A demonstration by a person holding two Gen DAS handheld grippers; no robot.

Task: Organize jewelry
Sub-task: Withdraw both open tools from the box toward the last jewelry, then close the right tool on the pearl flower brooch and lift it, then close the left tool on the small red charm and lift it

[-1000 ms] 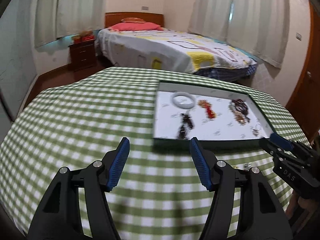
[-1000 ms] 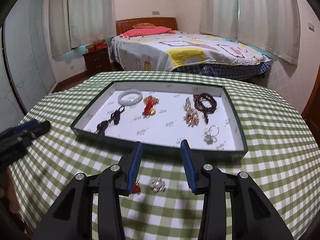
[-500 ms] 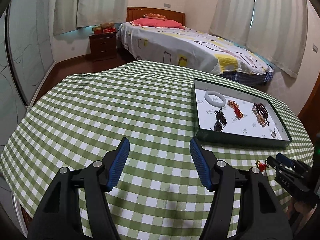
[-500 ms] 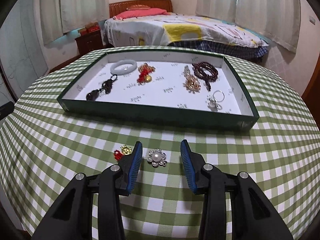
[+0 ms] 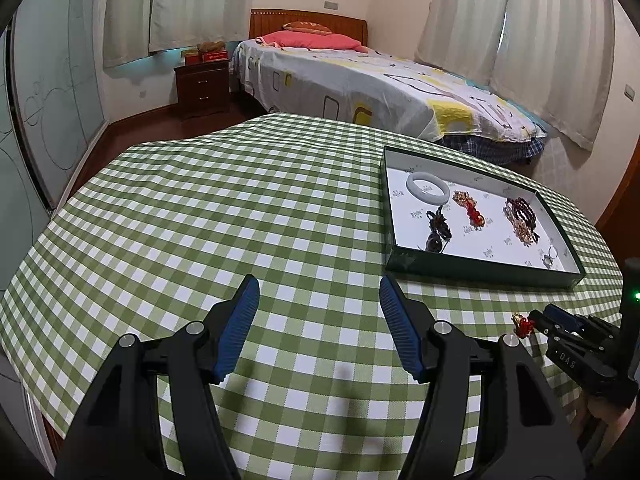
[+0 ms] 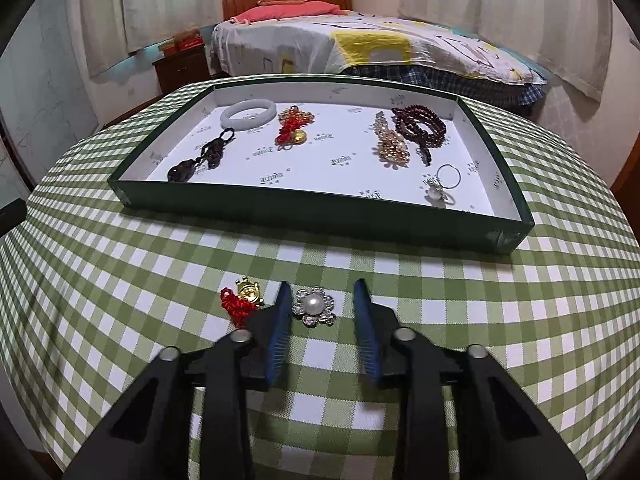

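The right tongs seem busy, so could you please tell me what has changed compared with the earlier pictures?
The right tongs have come down over the pearl flower brooch, and their jaws have just been closing with it between them, not yet pinched. The left tongs swung away from the green tray, open and empty as before. The jewelry in the tray and the red-and-gold charm stayed put.

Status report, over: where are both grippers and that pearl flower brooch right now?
Right gripper closing around pearl brooch, pads not yet pressing. Left gripper open, empty. Red-gold charm beside left pad. Tray beyond.
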